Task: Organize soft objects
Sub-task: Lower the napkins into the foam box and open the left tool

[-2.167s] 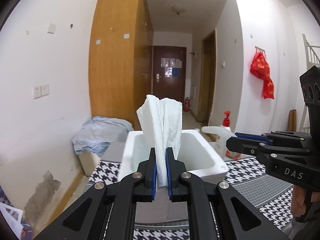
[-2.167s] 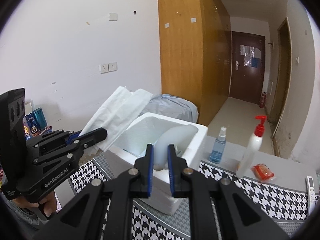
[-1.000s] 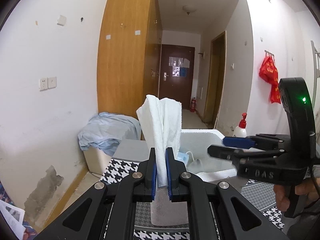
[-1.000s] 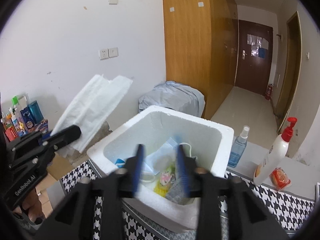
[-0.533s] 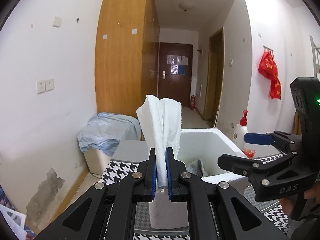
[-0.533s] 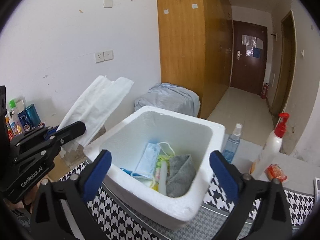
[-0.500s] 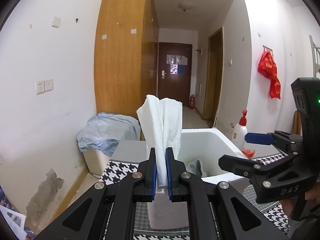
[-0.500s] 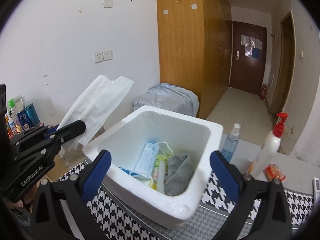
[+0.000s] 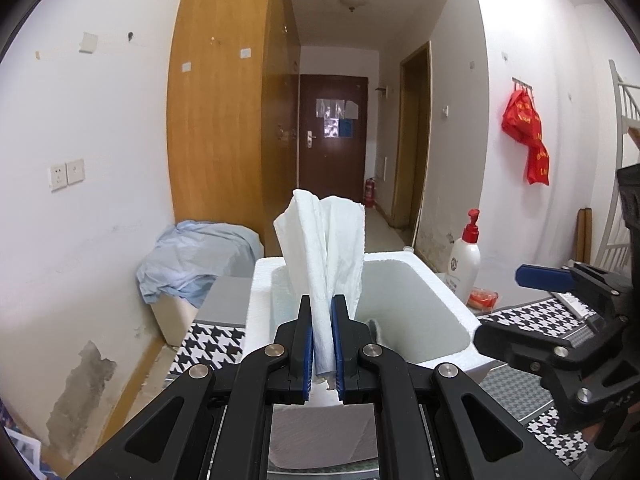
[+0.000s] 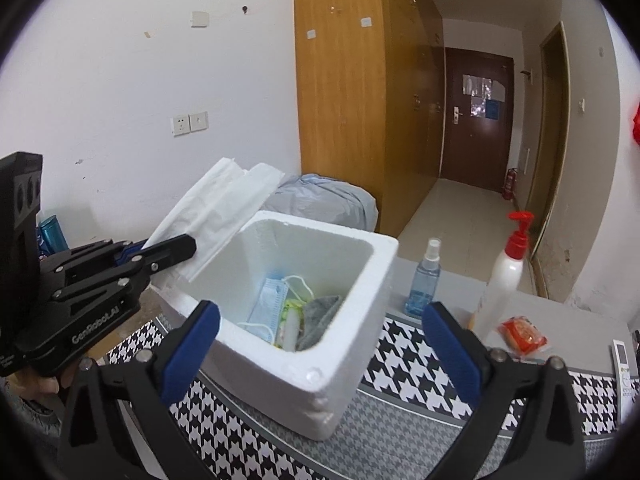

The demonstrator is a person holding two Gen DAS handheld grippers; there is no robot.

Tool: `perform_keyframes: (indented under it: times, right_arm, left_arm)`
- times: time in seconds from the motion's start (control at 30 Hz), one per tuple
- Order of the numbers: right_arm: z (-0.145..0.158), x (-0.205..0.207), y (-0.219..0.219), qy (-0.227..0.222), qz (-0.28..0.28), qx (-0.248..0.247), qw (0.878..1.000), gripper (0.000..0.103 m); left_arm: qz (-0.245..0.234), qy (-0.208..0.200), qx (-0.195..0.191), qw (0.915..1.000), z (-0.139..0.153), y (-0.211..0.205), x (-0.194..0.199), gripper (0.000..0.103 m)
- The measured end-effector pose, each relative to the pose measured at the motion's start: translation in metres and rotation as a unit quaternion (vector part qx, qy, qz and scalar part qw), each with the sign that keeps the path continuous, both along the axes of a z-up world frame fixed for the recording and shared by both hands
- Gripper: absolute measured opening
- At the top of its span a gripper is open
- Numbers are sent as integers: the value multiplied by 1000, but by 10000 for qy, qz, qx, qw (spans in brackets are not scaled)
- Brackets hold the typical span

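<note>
The left claw (image 9: pixel 322 338) is clamped on a white paper towel (image 9: pixel 324 256), which is pinched between the blue pads w/ its loose end fanned upward. In the right wrist view the same claw (image 10: pixel 176 250) is seen at the left, held at the near-left rim of a white foam box (image 10: pixel 344 344), w/ the towel (image 10: pixel 216 208) sticking out over that rim. A hand (image 10: pixel 60 380) is partly seen under the claw's grip; details can't be told.

The box is set on a black-and-white checked cloth (image 10: pixel 404 364). Inside it, approx. left to right, a blue face mask (image 10: pixel 268 308), a green-and-white packet (image 10: pixel 290 320) and a grey cloth (image 10: pixel 318 320) are laid together against the near wall, touching one another.

The right claw (image 10: pixel 320 344) is spread wide apart, w/ nothing gripped; the near side of the box is framed between its two blue pads, which are not touching it. In the left wrist view it (image 9: pixel 532 308) is seen just right of the box (image 9: pixel 456 320).

To the right of the box, on the table, a small blue spray bottle (image 10: pixel 424 284), a white pump bottle w/ red top (image 10: pixel 504 276) and a small red packet (image 10: pixel 522 334) are lined up. A white remote (image 10: pixel 624 360) is partly seen at the far right edge.
</note>
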State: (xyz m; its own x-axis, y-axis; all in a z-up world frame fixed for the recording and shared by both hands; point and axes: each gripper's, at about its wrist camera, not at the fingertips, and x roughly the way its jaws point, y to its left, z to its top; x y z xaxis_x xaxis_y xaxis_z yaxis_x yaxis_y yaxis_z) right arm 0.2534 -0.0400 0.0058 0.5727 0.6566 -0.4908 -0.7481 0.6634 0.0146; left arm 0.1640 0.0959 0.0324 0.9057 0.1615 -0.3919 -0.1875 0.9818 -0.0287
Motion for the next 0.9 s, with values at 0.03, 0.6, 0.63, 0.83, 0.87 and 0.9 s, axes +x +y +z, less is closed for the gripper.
perform_keyframes:
  times: [0.03, 0.6, 0.63, 0.83, 0.87, 0.9]
  right_arm:
    - [0, 0, -3, -1, -31, 2, 10000, 102]
    - [-5, -1, -39, 17, -490, 52, 9988, 102]
    - [-5, -1, -41, 17, -523, 56, 9986, 102]
    - [-4, -3, -52, 24, -642, 91, 9979, 102]
    - [-4, -3, -53, 34, -654, 99, 9978, 102]
    - [-5, -3, -55, 41, -665, 107, 9977, 102]
  left_arm:
    - [-42, 2, -9, 10000, 0, -1, 2, 9]
    - [-122, 234, -91, 9996, -4, -10, 27, 13]
    - [-110, 247, -79, 9996, -4, -11, 28, 18]
    - [-71, 173, -110, 9998, -4, -10, 27, 74]
    - [-82, 150, -87, 9998, -4, -12, 26, 85]
    - [-96, 111, -81, 9999, -3, -12, 25, 94]
